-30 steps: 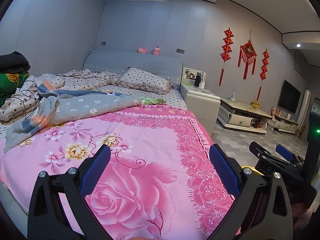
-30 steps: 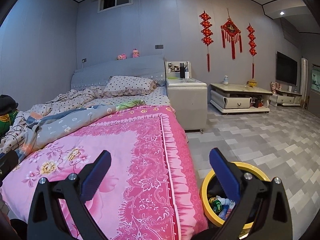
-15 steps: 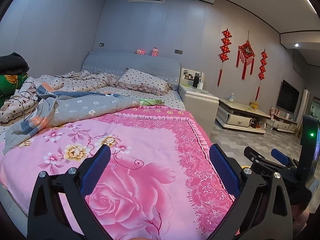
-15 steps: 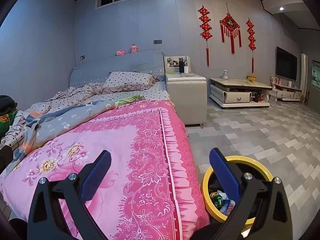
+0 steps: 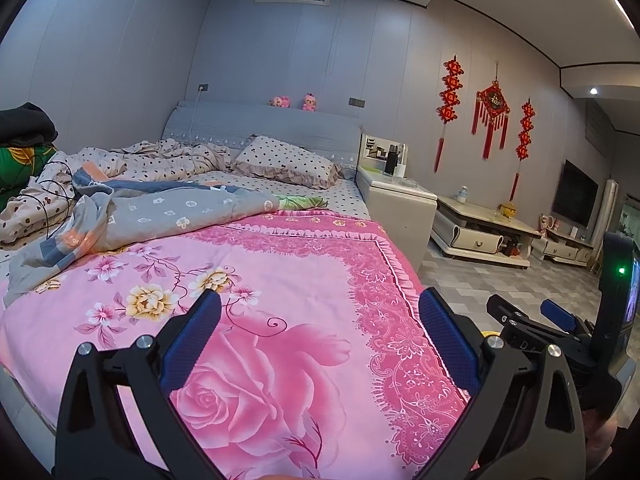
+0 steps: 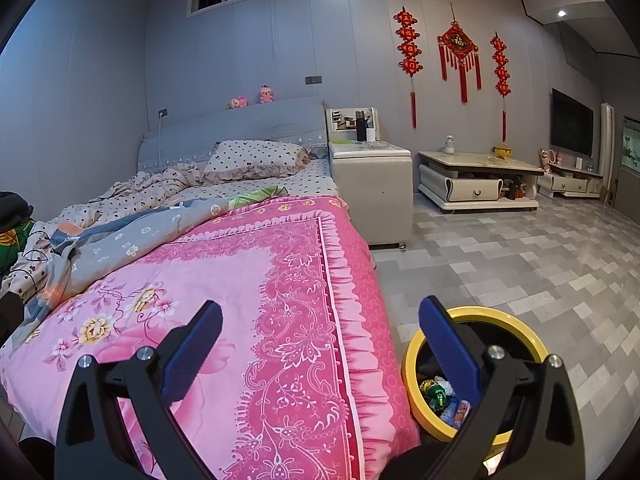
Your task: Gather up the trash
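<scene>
Left wrist view: the left gripper point(image 5: 320, 332) hangs above a bed spread with a pink rose-patterned quilt point(image 5: 256, 320), its two blue-padded fingers point(image 5: 192, 336) wide apart with nothing between them. Ahead of the fingers and off to their left lies a crumpled grey flower-print blanket point(image 5: 152, 212), and beyond it a polka-dot pillow point(image 5: 288, 160) against the grey headboard. To the right of the right finger the right gripper point(image 5: 532, 316) shows in side view, held over the grey tiled floor point(image 5: 500, 280); a sliver of yellow rim peeks out just behind the right finger, too little of it visible to say more from here.

Right wrist view: the right gripper point(image 6: 320, 332) also has its blue-padded fingers point(image 6: 448, 344) spread wide and empty. The left finger sits over the pink quilt's edge point(image 6: 304, 300). The right finger overlaps a round yellow-rimmed trash bin point(image 6: 516, 332) that stands on the floor just beside the bed, below and slightly to the right of the fingers. Inside the bin lie crumpled wrappers point(image 6: 438, 394), green and blue among them, visible left of the right finger's base. Further ahead stands a cream bedside cabinet point(image 6: 372, 184).
</scene>
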Motion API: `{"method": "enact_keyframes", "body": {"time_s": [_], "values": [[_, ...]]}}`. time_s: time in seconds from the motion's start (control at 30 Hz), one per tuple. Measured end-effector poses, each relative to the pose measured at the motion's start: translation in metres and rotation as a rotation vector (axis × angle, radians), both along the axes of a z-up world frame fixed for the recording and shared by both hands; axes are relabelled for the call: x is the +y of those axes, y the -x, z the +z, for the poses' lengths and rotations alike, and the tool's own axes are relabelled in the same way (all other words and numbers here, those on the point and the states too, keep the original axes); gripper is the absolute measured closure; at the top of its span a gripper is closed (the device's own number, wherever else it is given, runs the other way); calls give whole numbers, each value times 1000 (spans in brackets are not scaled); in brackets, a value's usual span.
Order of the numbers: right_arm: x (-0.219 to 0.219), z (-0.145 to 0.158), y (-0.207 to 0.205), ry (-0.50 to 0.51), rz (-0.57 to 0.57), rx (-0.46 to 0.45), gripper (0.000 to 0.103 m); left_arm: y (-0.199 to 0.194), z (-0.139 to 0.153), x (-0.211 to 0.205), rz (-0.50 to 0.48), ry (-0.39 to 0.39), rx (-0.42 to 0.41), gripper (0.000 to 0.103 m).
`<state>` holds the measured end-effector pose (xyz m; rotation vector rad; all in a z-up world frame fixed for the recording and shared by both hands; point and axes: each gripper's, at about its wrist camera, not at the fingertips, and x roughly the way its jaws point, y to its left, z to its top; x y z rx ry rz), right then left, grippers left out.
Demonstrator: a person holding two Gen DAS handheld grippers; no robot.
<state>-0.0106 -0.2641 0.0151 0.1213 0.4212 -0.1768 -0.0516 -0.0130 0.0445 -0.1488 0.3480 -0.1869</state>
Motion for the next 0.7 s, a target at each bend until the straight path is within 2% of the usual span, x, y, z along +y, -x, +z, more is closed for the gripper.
{"method": "enact_keyframes", "body": {"time_s": [0.7], "values": [[0,-5,-2,-6,-3,20,8,-3,-1,-2,-7,3,8,8]]}}
